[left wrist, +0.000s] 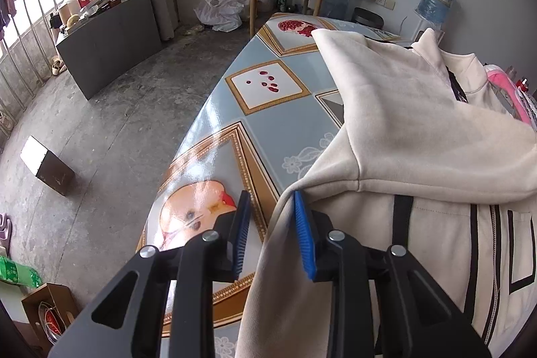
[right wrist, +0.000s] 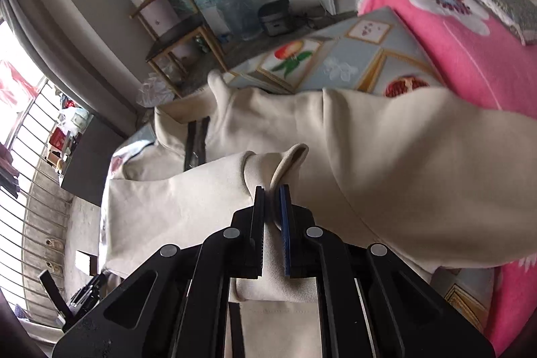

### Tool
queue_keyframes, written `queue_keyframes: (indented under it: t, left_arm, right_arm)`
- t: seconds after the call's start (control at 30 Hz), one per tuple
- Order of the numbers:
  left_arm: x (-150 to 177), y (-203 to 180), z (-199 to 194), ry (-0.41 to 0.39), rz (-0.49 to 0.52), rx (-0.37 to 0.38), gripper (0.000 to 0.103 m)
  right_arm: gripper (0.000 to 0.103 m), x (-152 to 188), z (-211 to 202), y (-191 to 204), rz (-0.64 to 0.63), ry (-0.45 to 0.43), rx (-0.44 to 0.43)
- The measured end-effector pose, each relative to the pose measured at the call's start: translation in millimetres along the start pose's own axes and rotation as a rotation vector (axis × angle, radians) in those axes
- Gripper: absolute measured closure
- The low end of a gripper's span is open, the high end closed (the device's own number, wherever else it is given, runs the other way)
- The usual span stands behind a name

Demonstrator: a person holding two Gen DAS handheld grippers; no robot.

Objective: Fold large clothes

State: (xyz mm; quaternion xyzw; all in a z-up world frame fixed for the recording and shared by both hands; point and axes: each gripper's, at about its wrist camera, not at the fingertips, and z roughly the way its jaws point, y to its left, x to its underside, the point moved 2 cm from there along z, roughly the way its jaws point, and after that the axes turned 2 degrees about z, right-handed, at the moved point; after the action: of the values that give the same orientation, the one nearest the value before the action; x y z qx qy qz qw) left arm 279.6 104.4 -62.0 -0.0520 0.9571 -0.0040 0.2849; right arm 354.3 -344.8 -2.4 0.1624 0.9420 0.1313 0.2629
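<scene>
Cream jacket [left wrist: 419, 130] spread on patterned table [left wrist: 268, 130], sleeve folded across its chest. Right gripper [right wrist: 272, 207] clamped on bunched cuff; left gripper [left wrist: 272, 223] jaws apart, nothing pinched, at jacket's side edge. Advice: carry cuff level, lay flat, release only once smooth.

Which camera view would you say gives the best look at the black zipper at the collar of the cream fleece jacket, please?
The right wrist view: the black zipper runs unobstructed down from the collar of the cream fleece jacket. The left wrist view catches only a short dark strip of zipper beyond a folded sleeve.
</scene>
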Motion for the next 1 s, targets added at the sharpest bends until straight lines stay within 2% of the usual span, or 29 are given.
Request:
queue_keyframes:
  t: [0.13, 0.2, 0.27, 0.37, 0.47, 0.5, 0.57, 0.7, 0.77, 0.87, 0.93, 1.0]
  left_arm:
    - [0, 1, -1, 0.0, -0.007, 0.001, 0.076]
    - [0, 1, -1, 0.002, -0.009, 0.002, 0.076]
    - [1, 3, -4, 0.006, -0.015, 0.011, 0.075]
    - [4, 8, -17, -0.003, -0.017, 0.019, 0.075]
    - [2, 11, -38, -0.029, -0.009, -0.007, 0.073]
    - [0, 9, -46, -0.045, -0.006, -0.007, 0.072]
    - [-8, 0, -60, -0.083, 0.009, 0.015, 0.063]
    - [-26, -32, -64, -0.088, 0.044, 0.123, 0.05]
    - [-31, -48, -58, -0.079, 0.065, 0.139, 0.041]
    - [-38, -65, -44, -0.057, 0.085, 0.133, 0.038]
    - [-42, -71, -37, -0.047, 0.09, 0.128, 0.036]
    - [-48, -76, -33, -0.051, 0.101, 0.123, 0.034]
  right_arm:
    - [0.094, 10, 14, -5, -0.027, -0.005, 0.046]
    - [0.084, 13, 25, -18, -0.026, 0.032, 0.091]
    - [0.08, 12, 24, -34, 0.002, 0.029, 0.127]
    - [0.078, 7, -5, -48, 0.034, -0.03, 0.103]
    - [0.074, 7, -39, -41, -0.032, -0.089, 0.093]
    - [0.069, 8, -41, -35, -0.06, -0.082, 0.072]
    - [0.061, 16, -35, -17, -0.133, -0.034, 0.029]
    - [0.05, 36, -1, 13, -0.243, 0.032, 0.028]
    - [0.05, 45, 21, 17, -0.243, 0.085, 0.016]
    - [0.05, 56, 50, 14, -0.273, 0.158, 0.095]
    - [0.05, 60, 43, 20, -0.286, 0.16, 0.119]
    - [0.05, 55, 32, 25, -0.26, 0.149, 0.1]
